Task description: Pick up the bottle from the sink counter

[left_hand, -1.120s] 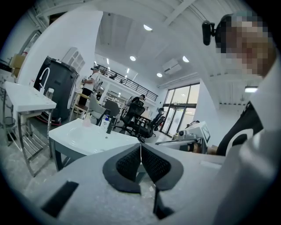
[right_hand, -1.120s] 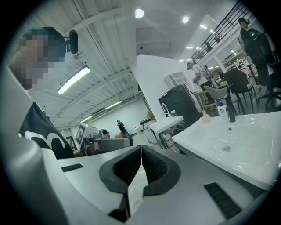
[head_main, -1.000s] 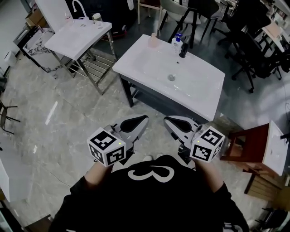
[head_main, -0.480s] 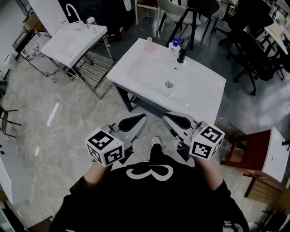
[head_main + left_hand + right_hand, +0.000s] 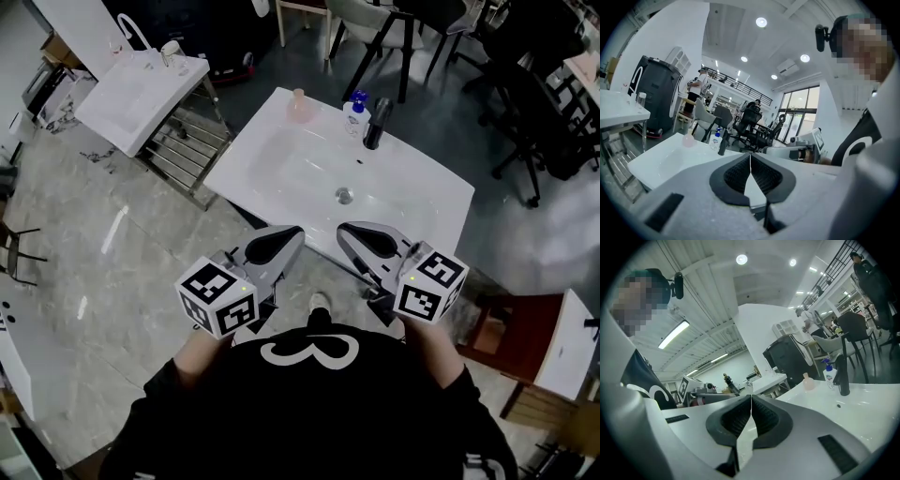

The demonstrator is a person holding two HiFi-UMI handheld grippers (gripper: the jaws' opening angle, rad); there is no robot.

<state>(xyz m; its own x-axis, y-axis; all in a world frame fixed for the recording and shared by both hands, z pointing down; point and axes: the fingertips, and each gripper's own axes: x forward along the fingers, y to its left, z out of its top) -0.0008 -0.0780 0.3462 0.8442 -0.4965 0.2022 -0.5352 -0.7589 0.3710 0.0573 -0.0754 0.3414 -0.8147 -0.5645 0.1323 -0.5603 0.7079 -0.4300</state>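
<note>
A white sink counter (image 5: 427, 220) stands just ahead of me. On its far rim sit a small pink bottle (image 5: 298, 105), a white pump bottle with a blue top (image 5: 354, 112) and a black faucet (image 5: 373, 124). My left gripper (image 5: 291, 234) and right gripper (image 5: 349, 230) hover side by side over the near edge, both shut and empty, well short of the bottles. In the left gripper view the pink bottle (image 5: 688, 139) and the pump bottle (image 5: 716, 139) lie beyond the shut left gripper (image 5: 750, 157). Past the shut right gripper (image 5: 751, 399), the right gripper view shows the pink bottle (image 5: 807, 381) and the pump bottle (image 5: 829, 372).
A second white sink on a metal frame (image 5: 141, 84) stands at the upper left. Black office chairs (image 5: 525, 94) crowd the upper right. A red-brown stool (image 5: 525, 323) is close on the right. Grey marble floor lies to the left.
The sink counter has come closer and now reaches the gripper tips as I stepped forward. Both grippers stay shut, side by side.
</note>
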